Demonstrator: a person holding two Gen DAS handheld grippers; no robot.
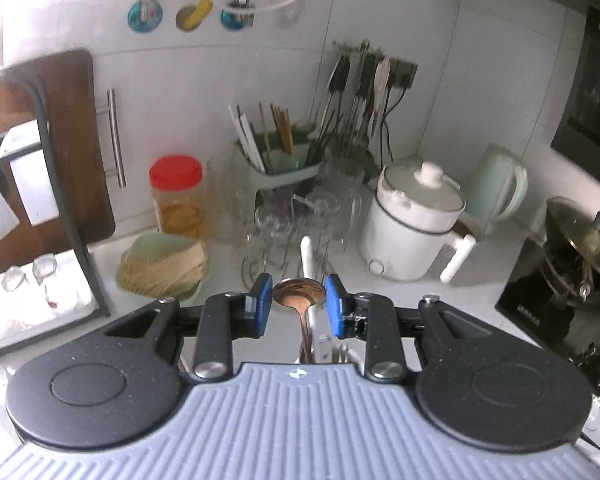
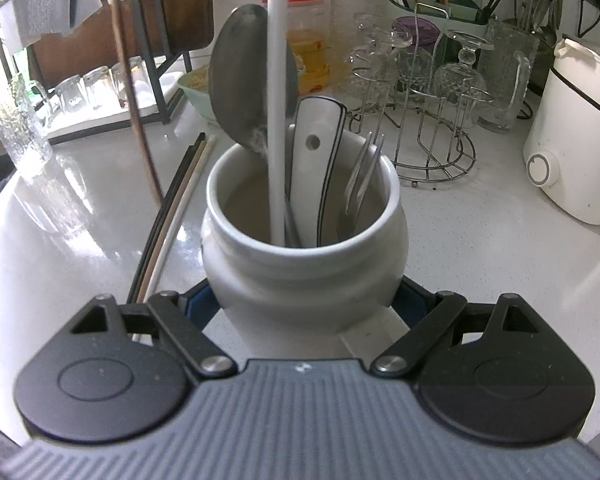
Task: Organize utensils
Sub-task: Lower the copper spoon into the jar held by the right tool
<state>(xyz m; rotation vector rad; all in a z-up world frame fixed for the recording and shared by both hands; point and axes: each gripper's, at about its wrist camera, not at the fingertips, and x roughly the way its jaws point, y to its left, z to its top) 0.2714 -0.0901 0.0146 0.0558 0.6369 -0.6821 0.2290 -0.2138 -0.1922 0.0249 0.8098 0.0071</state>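
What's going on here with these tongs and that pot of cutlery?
A person is sorting utensils on a kitchen counter. The right tongs clasp a white crock that holds a big spoon, a white handle, a ceramic spoon and a fork. The left tongs hang open above a copper spoon, not gripping it. Chopsticks lie beside the crock.
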